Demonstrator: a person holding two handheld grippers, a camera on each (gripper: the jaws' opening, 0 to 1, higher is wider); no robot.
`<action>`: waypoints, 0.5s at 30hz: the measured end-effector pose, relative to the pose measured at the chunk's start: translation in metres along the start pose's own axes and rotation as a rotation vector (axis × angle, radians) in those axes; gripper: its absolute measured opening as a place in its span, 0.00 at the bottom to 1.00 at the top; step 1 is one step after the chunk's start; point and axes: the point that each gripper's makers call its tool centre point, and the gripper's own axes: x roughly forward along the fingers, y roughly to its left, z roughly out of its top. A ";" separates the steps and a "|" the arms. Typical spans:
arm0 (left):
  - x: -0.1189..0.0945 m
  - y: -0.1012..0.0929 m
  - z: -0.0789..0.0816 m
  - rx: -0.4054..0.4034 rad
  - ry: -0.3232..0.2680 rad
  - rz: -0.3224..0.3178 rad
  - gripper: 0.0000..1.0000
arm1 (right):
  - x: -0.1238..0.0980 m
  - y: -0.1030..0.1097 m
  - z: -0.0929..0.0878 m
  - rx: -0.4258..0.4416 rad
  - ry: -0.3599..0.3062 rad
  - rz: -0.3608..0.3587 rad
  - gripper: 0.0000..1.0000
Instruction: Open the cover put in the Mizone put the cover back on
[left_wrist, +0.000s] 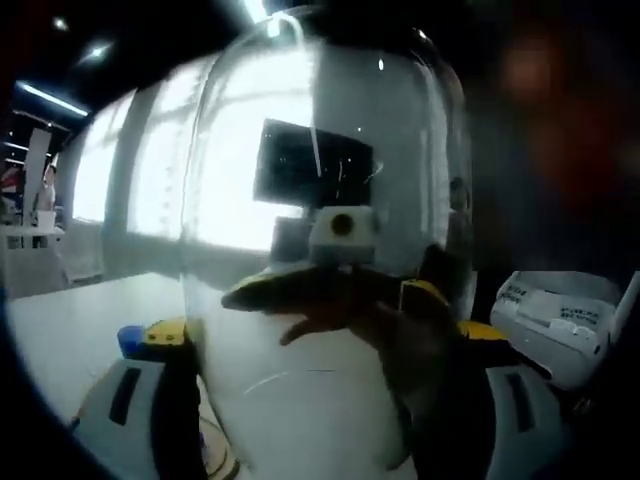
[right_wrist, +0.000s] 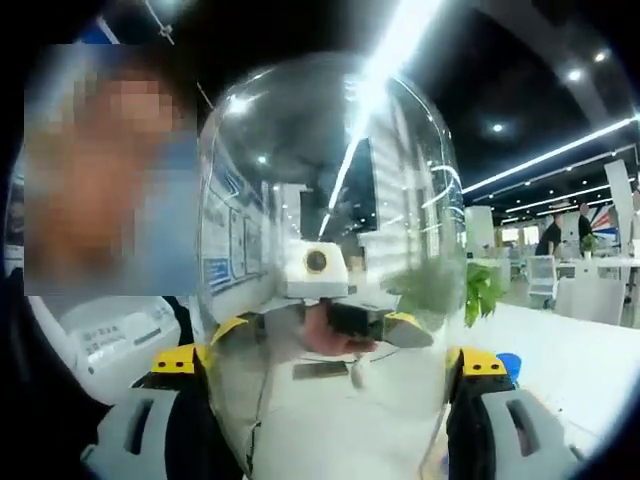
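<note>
A tall clear dome cover (left_wrist: 300, 150) stands between my left gripper's (left_wrist: 325, 338) yellow-tipped jaws, which press against its two sides. In the right gripper view the same cover (right_wrist: 300, 170) sits between my right gripper's (right_wrist: 330, 362) jaws, also touched on both sides. Through the glass each view shows the opposite gripper facing it, the right gripper (left_wrist: 340, 285) with a hand behind it, and the left gripper (right_wrist: 335, 312). A small blue object (left_wrist: 130, 340) lies by the left jaw and reappears as a blue object (right_wrist: 508, 365) by the right jaw; I cannot tell what it is.
A white table (left_wrist: 80, 320) runs below the cover. A white boxy device (left_wrist: 560, 320) sits at the right of the left gripper view, and a similar white device (right_wrist: 110, 335) is at the left of the right gripper view. Green plants (right_wrist: 480, 290), chairs and people stand far off.
</note>
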 end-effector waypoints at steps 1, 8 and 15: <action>0.000 0.001 0.002 0.007 0.003 0.000 0.86 | 0.000 -0.001 0.003 -0.008 0.000 0.000 0.90; 0.004 0.016 0.027 0.038 -0.022 -0.001 0.86 | 0.000 -0.018 0.027 -0.034 -0.023 -0.002 0.90; 0.003 0.030 0.047 0.096 -0.037 0.002 0.87 | 0.005 -0.031 0.048 -0.096 -0.029 0.003 0.91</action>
